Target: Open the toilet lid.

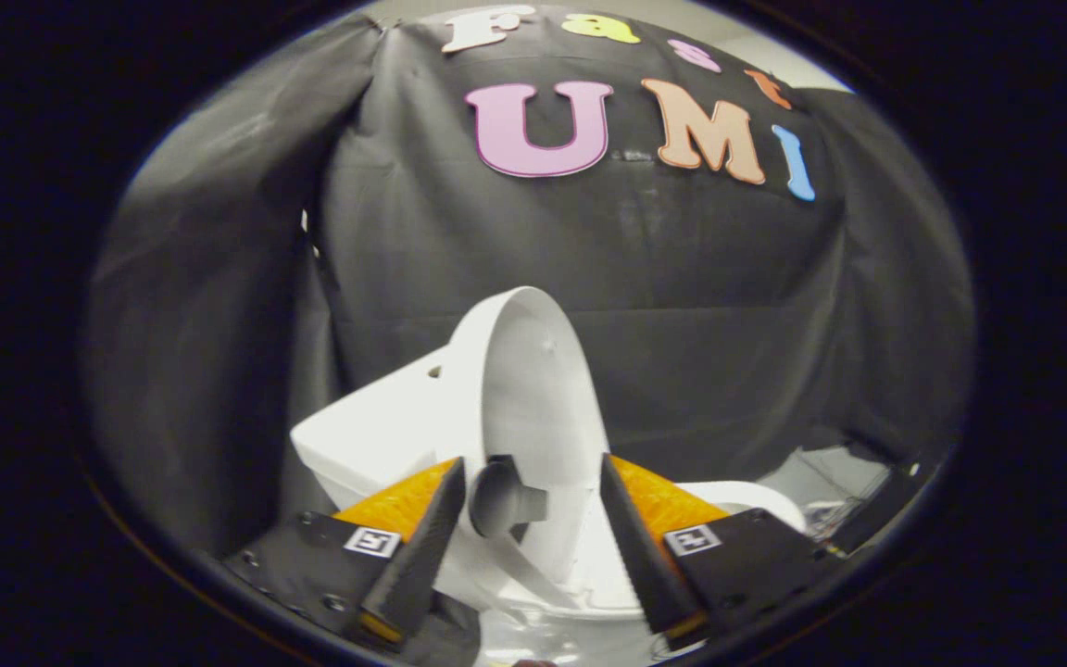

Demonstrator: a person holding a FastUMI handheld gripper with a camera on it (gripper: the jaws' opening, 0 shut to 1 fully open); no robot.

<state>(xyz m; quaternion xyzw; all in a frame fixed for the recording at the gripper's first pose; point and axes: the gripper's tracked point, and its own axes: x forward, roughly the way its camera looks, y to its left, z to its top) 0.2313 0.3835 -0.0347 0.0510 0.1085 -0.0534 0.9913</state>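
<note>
Between the spread fingers of the gripper (532, 500) sits a small grey knob (495, 498) on the toilet lid (533, 408), seemingly untouched by either finger. That lid stands raised, nearly upright, against the white tank (376, 417), with black cloth (700, 352) behind.

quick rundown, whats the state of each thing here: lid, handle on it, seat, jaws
toilet lid: raised, standing about upright
lid handle: round knob sticking out of the lid, lying between the fingers, not clamped
toilet seat: down, on the bowl
toilet tank: closed, behind the lid
gripper: jaws open, one on each side of the handle
</note>
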